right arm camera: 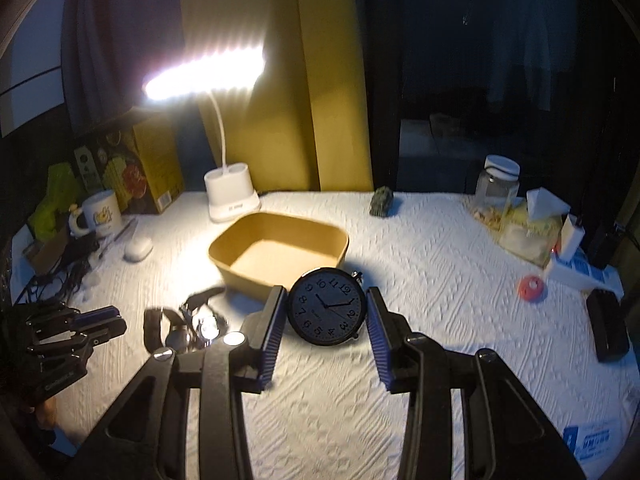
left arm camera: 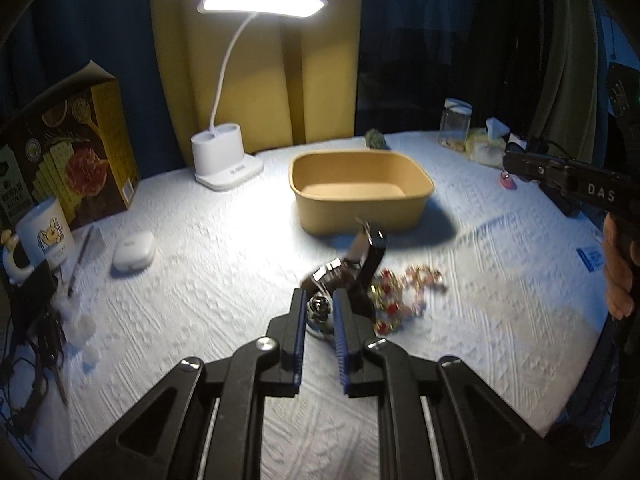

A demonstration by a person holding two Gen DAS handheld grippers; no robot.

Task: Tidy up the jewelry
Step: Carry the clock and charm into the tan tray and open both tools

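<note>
Tongs on both hands are loaded, and the move to come turns on where the tan tray (left arm camera: 362, 192) lies from each of them. Left tongs (left arm camera: 320, 308) are pressed nearly together on the shiny metal part of a wristwatch (left arm camera: 344, 272), whose dark strap rises and trails away beyond the tips, its buckle end pointing toward the tray; the long axis of that watch runs roughly from near to far, leaning a little right. From the left wrist view the tray sits straight ahead on the far side, slightly right of the tips, with bare white quilted surface (left arm camera: 200, 260) between, and a small heap of red and gold beaded jewelry (left arm camera: 404, 292) lies on the cloth just right of the watch. Right tongs (right arm camera: 327, 316) pinch a round black pocket watch (right arm camera: 327, 307) by its two sides, dial facing the camera, so the pads sit left and right of the case. In the right wrist view the tray (right arm camera: 280, 248) lies directly beyond that watch and a touch to the left, its near wall almost hidden behind the case, so the right hand looks the nearer of the two to it. My reading is that both pieces are meant for the tray, which looks empty so far, and that the right one needs only a short push forward while the left must travel farther, with its dangling strap likely to catch the near rim.
</note>
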